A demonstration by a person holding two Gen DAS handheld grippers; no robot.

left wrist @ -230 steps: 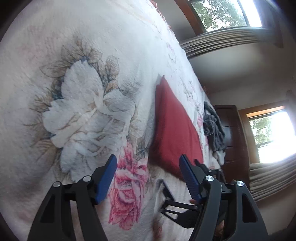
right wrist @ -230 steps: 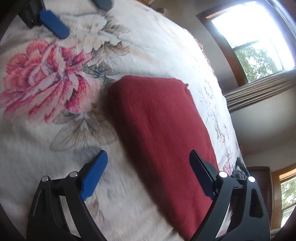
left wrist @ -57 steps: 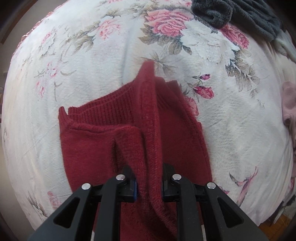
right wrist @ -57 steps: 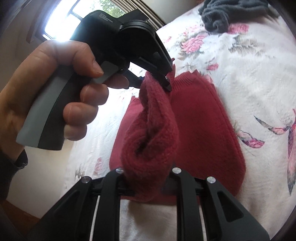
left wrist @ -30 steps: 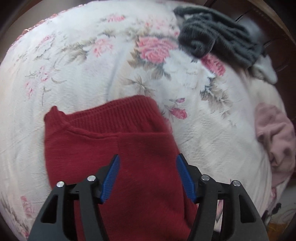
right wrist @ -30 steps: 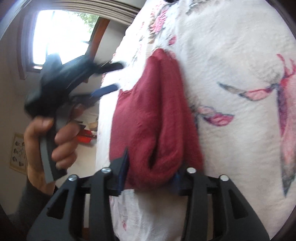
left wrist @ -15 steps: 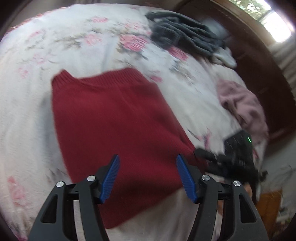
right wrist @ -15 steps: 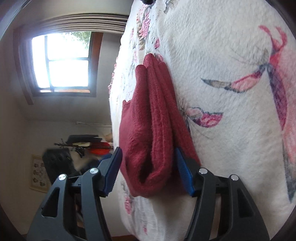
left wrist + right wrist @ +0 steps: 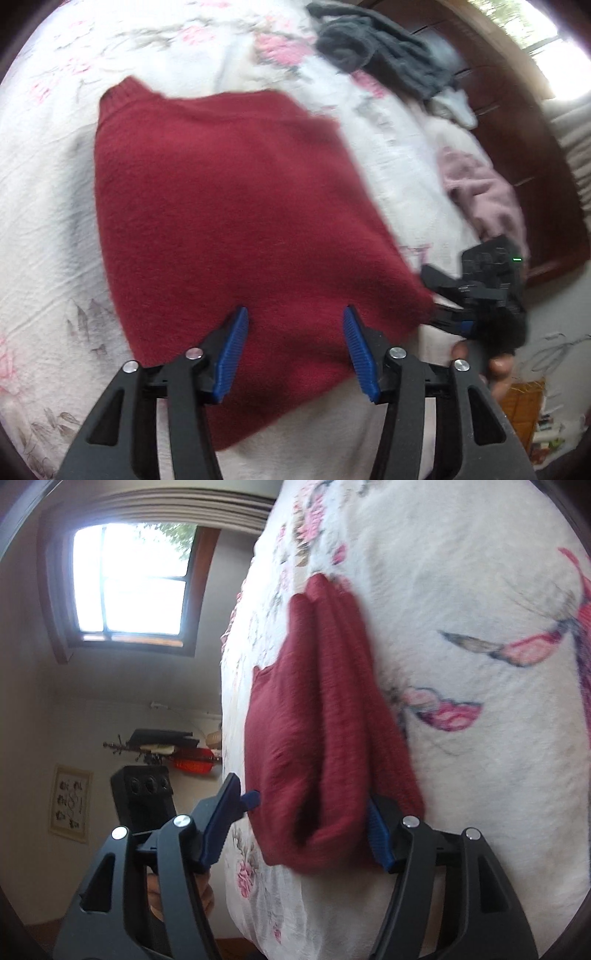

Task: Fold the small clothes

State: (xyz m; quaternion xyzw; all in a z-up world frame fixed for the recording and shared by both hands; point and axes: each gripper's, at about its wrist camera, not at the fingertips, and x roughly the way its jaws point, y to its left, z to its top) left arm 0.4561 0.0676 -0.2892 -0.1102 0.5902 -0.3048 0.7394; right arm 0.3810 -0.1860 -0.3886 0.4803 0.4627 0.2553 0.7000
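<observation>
1. Red sweater (image 9: 229, 206) fills the middle of our left wrist view, folded into a flat block on the floral bedspread (image 9: 40, 229), its ribbed edge toward 11 o'clock. Our left gripper (image 9: 293, 350) hangs over the near part of the sweater with its blue pads (image 9: 231, 354) spread wide and nothing between them. At 4 o'clock our right gripper (image 9: 447, 306) sits at the sweater's corner (the view is blurred there, so we cannot tell from here whether it touches the cloth). A grey garment (image 9: 380, 48) lies at 1 o'clock and a pink garment (image 9: 484, 192) at 3 o'clock, both well apart from the sweater, near a dark wooden dresser (image 9: 517, 122).

2. In our right wrist view the sweater (image 9: 325, 716) shows edge-on, its stacked layers running from 12 o'clock down to the right gripper (image 9: 299, 830). The jaws stand apart around the thick folded end; the right-hand pad (image 9: 378, 834) lies against the cloth, the other stands clear. The left gripper (image 9: 147, 797) shows at 8 o'clock, beyond the bedspread (image 9: 461, 572), with a window (image 9: 133, 579) at 10 o'clock.
</observation>
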